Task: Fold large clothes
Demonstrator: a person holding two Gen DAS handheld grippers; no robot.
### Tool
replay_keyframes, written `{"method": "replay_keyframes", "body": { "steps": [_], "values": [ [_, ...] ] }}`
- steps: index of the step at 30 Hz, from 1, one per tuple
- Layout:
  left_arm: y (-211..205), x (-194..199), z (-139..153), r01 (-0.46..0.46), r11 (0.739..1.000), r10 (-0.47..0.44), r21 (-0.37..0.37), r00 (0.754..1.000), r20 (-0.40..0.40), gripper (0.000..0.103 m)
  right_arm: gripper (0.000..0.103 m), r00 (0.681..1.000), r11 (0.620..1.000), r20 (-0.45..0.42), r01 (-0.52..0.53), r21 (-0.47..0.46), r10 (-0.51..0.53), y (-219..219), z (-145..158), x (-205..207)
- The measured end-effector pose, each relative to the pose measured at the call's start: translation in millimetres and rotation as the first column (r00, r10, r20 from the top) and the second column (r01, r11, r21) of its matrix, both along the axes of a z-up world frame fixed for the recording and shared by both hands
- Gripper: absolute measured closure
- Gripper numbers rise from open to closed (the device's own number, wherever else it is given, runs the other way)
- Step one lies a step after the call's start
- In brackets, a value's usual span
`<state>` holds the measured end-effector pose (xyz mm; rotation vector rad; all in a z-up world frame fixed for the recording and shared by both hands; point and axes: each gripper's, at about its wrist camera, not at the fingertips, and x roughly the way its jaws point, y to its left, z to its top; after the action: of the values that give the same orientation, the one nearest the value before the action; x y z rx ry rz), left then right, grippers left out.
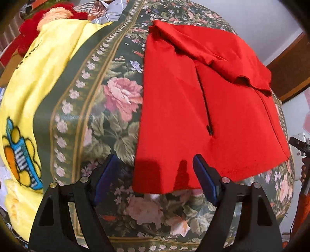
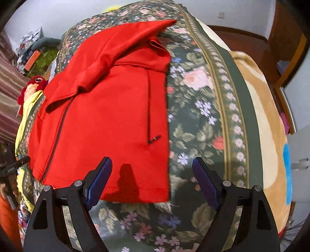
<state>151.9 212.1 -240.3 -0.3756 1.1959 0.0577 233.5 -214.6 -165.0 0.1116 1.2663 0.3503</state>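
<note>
Left gripper [image 1: 153, 174] fills the bottom of the left wrist view, blue pads [image 1: 105, 178] spread wide, nothing between them but air; the near hem of the red jacket [image 1: 174, 108] lies below and between the tips, not pinched. Jacket sits centre to right of frame on the floral bedspread [image 1: 116, 108], sides folded in, one sleeve [image 1: 213, 50] laid across the top, black zipper pull [image 1: 210, 129] mid-frame. Yellow fleece blanket [image 1: 38, 81] at left; red plush toy [image 1: 48, 17] upper left.

Right gripper [image 2: 153, 174] at the bottom of the right wrist view, jaws also wide apart and empty; left fingertip over the jacket's lower hem, right one over bare bedspread. Jacket here fills centre-left, its right edge straight. Tan blanket [image 2: 261, 108] along the right edge. Frame slightly motion-blurred.
</note>
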Motion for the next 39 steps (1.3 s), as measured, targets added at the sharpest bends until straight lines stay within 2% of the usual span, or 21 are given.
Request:
{"method": "replay_keyframes", "body": {
  "steps": [4,7,8,10,13,14,16,17,19,20,21,22,24,28,31,34,39],
  "values": [
    [-3.5,-5.3,-8.9,0.020,0.996,-0.020,-0.085,1.000,0.004,0.024,0.021,0.998,0.998,-0.066,0.022,0.056,-0.019,-11.5,-11.4,-3.6],
    [-2.6,-5.4,-16.1,0.012,0.990,-0.011,-0.142,1.000,0.009,0.026,0.021,0.994,0.989,-0.104,0.033,0.142,-0.018,-14.0,-15.6,-6.5],
    [-2.2,-4.5,-18.7,0.007,0.989,-0.007,-0.150,1.000,0.003,0.030,0.021,0.994,0.984,-0.109,0.028,0.178,-0.009,-12.8,-16.2,-6.8],
    [-2.8,3.4,-27.4,-0.005,0.986,0.001,-0.166,1.000,-0.026,0.046,0.021,0.994,0.979,-0.107,0.024,0.205,-0.002,-9.8,-18.0,-7.1],
    [-2.8,9.0,-37.2,-0.027,0.979,0.018,-0.203,0.999,-0.046,0.054,0.022,0.995,0.977,-0.100,-0.001,0.215,0.023,-0.7,-23.5,-6.9],
    [-3.6,10.4,-38.3,-0.028,0.978,0.020,-0.208,0.999,-0.041,0.056,0.027,0.995,0.977,-0.097,-0.008,0.213,0.029,2.7,-25.9,-7.4],
    [-7.2,12.3,-38.4,-0.020,0.977,0.013,-0.212,0.999,-0.032,0.067,0.036,0.996,0.977,-0.083,-0.020,0.211,0.038,6.7,-26.9,-8.6],
    [-9.6,13.1,-38.8,-0.014,0.976,0.008,-0.215,0.999,-0.031,0.070,0.043,0.996,0.975,-0.077,-0.022,0.221,0.040,6.6,-25.1,-8.8],
    [-15.5,14.7,-36.7,0.000,0.980,-0.005,-0.199,1.000,-0.025,0.078,0.055,0.997,0.972,-0.072,-0.015,0.236,0.033,6.4,-22.7,-11.4],
    [-21.4,15.5,-32.0,0.022,0.985,-0.024,-0.170,1.000,-0.012,0.080,0.072,0.997,0.967,-0.073,-0.010,0.255,0.030,5.8,-22.3,-11.9],
    [-26.3,16.5,-27.2,0.041,0.989,-0.042,-0.142,0.999,0.001,0.085,0.083,0.996,0.959,-0.082,-0.003,0.282,0.028,4.2,-22.7,-11.6],
    [-33.2,16.9,-20.1,0.068,0.992,-0.066,-0.111,0.998,0.022,0.090,0.084,0.996,0.956,-0.089,0.004,0.294,0.023,0.3,-22.5,-11.1],
    [-44.7,18.9,-5.0,0.105,0.992,-0.101,-0.067,0.993,0.062,0.091,0.087,0.997,0.962,-0.077,-0.008,0.274,0.031,3.7,-19.9,-11.4],
    [-57.5,26.8,20.5,0.131,0.991,-0.125,-0.037,0.983,0.134,0.094,0.090,0.998,0.973,-0.012,-0.062,0.221,0.067,18.0,-6.3,-8.7],
    [-60.0,37.3,33.3,0.143,0.990,-0.140,-0.005,0.980,0.143,0.097,0.090,0.997,0.972,0.038,-0.079,0.223,0.073,22.3,7.6,-2.0],
    [-53.1,50.2,47.6,0.128,0.992,-0.127,0.010,0.977,0.170,0.098,0.090,0.993,0.975,0.100,-0.085,0.207,0.065,26.1,26.3,7.4],
    [-30.0,75.0,78.7,0.076,0.997,-0.072,-0.006,0.968,0.241,0.099,0.091,0.983,0.972,0.178,-0.086,0.218,0.047,31.5,53.9,36.0]
  ]
}}
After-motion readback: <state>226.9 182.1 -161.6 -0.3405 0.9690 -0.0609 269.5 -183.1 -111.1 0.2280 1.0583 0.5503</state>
